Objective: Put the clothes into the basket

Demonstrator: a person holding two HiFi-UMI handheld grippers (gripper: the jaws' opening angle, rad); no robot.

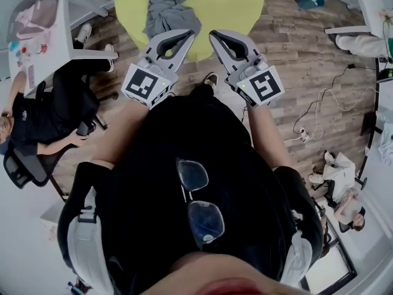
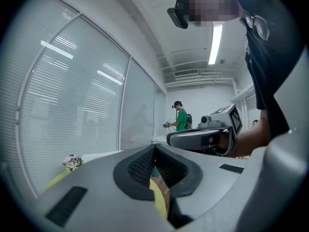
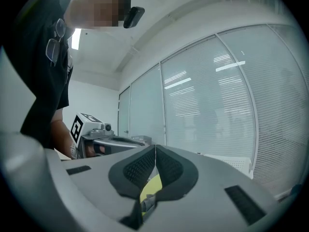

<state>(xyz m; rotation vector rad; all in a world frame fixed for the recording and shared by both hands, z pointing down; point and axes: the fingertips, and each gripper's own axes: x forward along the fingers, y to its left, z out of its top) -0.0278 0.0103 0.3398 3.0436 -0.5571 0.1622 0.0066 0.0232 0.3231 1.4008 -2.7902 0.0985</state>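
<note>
1. Standing over a wood floor [image 1: 319, 66], the person is holding both tools out ahead. The left claw [image 1: 186, 37] and the right claw [image 1: 216, 37] are pointing side by side toward a round yellow-green worktop [image 1: 236, 11].
2. Left claw: its jaws are pressing together. In the left gripper view the ribbed pads are meeting along one line, and nothing is sitting between them.
3. Right claw: its jaws are likewise pressing together in the right gripper view, pad against pad, gripping nothing.
4. The clothes [image 1: 166, 8] are lying in a crumpled grey heap on the left part of the worktop, just beyond the left claw's tip. Neither claw is touching them. Whether this is one garment or several is hard to tell from this height.
5. Each tool's marker cube is facing up at the head camera, the left one [image 1: 146, 85] and the right one [image 1: 261, 86], both close to the person's black shirt.
6. A pair of glasses [image 1: 199, 204] is hanging down the shirt front.
7. A seated person [image 1: 43, 118] in black is leaning back in a chair at the left of the head view, well apart from the worktop.
8. Cables [image 1: 325, 103] are trailing across the floor at the right.
9. In the left gripper view, a person in a green shirt [image 2: 181, 117] is standing at the far end of the room beside window blinds [image 2: 72, 105]. A small bunch of flowers [image 2: 72, 162] is showing low at the left.
</note>
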